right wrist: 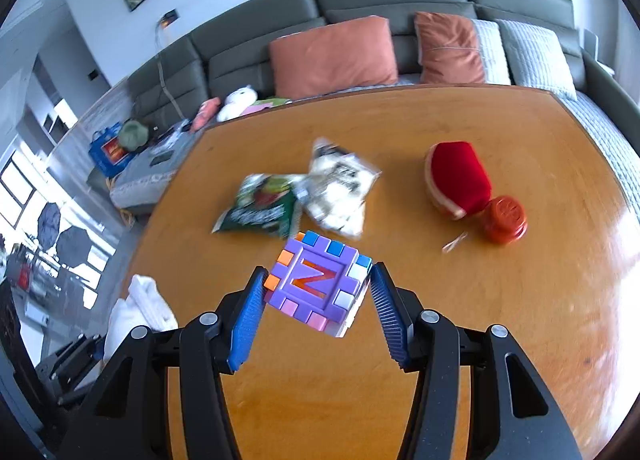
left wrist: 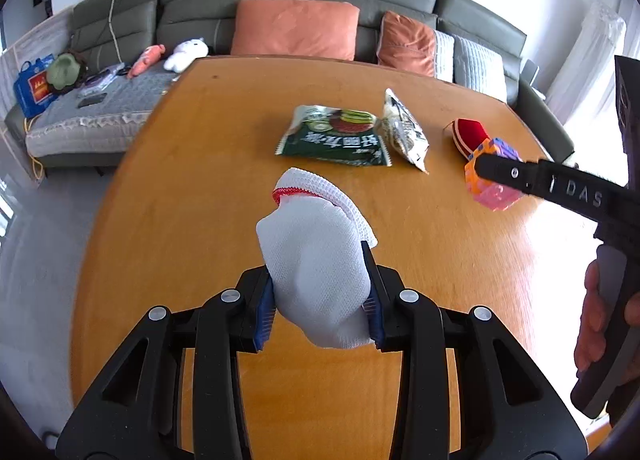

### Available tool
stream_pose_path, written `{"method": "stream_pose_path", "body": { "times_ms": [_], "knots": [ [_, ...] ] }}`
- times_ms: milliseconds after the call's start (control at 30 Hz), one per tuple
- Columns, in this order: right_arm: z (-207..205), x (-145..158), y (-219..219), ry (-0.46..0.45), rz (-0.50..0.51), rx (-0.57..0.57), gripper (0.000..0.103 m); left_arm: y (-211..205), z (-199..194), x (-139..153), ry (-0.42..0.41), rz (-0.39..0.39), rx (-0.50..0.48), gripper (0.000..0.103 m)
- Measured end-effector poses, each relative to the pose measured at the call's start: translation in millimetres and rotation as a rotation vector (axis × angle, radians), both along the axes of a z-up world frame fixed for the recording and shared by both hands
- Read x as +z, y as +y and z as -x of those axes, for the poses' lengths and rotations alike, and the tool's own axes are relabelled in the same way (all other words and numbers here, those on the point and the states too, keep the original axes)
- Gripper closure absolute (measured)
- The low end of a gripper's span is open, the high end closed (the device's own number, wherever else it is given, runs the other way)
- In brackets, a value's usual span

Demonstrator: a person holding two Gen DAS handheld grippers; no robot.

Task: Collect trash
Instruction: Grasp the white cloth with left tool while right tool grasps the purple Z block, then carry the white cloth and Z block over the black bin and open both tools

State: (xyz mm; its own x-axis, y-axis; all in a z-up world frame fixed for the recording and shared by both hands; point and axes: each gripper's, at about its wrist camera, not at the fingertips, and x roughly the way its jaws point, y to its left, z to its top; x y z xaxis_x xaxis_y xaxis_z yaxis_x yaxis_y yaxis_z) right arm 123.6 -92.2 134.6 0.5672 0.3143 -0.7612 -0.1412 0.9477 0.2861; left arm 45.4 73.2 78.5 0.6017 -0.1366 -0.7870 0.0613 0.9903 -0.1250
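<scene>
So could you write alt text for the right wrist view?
A hand-held gripper grips a purple toy cube above a wooden table. Beyond lie two snack wrappers, a red pouch and an orange lid.

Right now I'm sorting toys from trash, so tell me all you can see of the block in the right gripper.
The block is a plastic-looking cube. Its purple face has a recessed orange Z and a border of blue, orange, white and pink tabs. From the left wrist view its other sides look orange and pink. It sits tilted, lifted above the table, pinched at two opposite sides by the right gripper and its blue ribbed pads.
</scene>
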Motion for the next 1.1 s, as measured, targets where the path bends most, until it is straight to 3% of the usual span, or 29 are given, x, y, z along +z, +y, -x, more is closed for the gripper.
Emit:
{"method": "stream_pose_path", "body": {
  "times_ms": [600,1100],
  "knots": [
    [68,12,181,-0.009,0.007,0.274,0.049,153,84,5,-0.003,0.024,0.184,0.067],
    [97,6,342,0.008,-0.006,0.530,0.049,294,151,-20,0.056,0.031,0.443,0.067]
  ]
}}
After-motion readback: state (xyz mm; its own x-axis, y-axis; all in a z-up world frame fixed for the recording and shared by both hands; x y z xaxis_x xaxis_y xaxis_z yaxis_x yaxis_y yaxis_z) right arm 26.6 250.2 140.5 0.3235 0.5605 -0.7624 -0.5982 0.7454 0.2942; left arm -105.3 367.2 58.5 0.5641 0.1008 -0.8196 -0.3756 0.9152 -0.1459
